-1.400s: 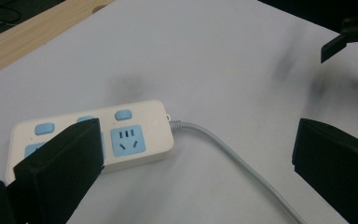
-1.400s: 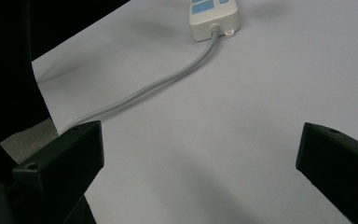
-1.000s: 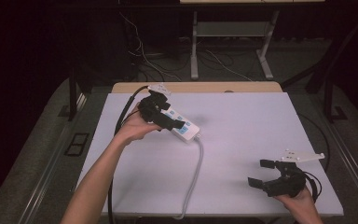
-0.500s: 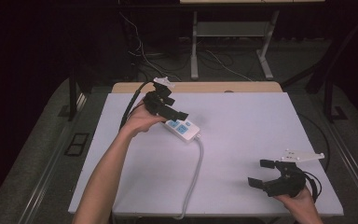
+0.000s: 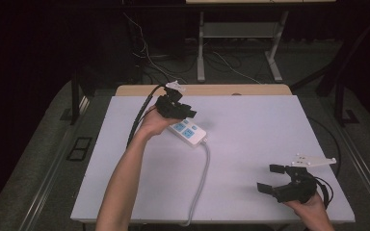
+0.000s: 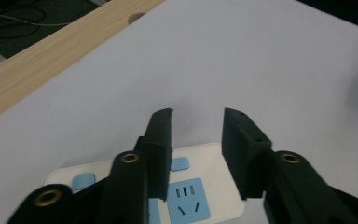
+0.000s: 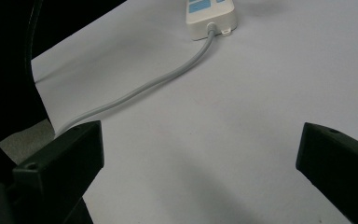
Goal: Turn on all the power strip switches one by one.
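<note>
The left gripper point(image 5: 187, 115) hovers over the power strip point(image 5: 189, 132) at the table's point(image 5: 250, 144) eleven o'clock, jaws just narrowed, gripping nothing. The right gripper point(image 5: 270, 179), at five o'clock, gapes wide and empty.

Left gripper point(image 5: 185, 115) reaches far forward, jaws just closing, still gapped. Right gripper point(image 5: 274, 179) rests near, jaws wide apart.

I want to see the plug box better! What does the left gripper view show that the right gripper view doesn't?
Left gripper view: the strip's blue sockets close up between the left tool's jaws, which have just been closing with nothing pinched, plus the wooden edge.

Right gripper view: the strip's grey cord snaking away, between the right tool's wide-open jaws.

Both: the strip and the white table.
</note>
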Action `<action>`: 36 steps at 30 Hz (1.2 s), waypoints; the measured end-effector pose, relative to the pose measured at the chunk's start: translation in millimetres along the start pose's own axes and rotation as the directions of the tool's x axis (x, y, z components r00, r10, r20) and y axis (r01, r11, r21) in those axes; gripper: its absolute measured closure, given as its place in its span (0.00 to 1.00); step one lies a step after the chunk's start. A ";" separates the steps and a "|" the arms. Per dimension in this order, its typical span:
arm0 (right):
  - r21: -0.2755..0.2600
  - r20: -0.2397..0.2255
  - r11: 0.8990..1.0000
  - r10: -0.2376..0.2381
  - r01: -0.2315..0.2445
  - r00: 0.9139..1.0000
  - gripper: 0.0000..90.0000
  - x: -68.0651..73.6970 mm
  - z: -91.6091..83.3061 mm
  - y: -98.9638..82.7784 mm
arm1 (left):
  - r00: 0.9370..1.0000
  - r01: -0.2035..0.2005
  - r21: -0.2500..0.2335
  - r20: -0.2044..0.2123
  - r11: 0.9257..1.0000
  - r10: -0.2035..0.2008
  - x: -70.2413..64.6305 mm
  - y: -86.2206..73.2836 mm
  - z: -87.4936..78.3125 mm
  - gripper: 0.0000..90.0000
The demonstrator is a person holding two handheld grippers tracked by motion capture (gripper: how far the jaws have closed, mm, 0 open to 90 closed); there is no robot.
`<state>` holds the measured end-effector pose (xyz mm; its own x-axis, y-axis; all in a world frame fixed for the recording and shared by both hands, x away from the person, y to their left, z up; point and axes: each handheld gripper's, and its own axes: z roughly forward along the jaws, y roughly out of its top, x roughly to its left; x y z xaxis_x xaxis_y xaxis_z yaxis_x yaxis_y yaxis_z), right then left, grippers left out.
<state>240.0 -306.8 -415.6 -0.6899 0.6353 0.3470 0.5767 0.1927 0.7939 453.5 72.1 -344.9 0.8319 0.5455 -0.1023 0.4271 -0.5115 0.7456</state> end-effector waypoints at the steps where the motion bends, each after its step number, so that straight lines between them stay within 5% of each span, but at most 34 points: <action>1: 0.000 0.000 1.000 0.000 0.000 1.000 0.01 0.0 0.0 0.0 | 1.000 -0.002 0.005 -0.003 1.000 0.002 -0.3 -0.5 2.7 0.71; 17: 0.006 0.000 1.000 -0.004 0.004 1.000 0.01 -1.4 0.8 0.4 | 0.999 0.033 0.052 0.015 0.998 -0.034 5.0 -17.7 39.2 0.99; 36: 0.013 -0.013 1.000 -0.006 0.006 1.000 0.01 -2.1 3.5 0.9 | 0.998 0.061 0.114 -0.007 0.992 -0.060 8.6 -35.2 63.1 0.99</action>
<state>243.5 -305.3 -417.3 -0.6992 0.6242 0.3486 0.5778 0.2062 0.7897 468.0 52.9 -413.6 0.8022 0.5798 -0.1425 0.5144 -0.5501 0.6578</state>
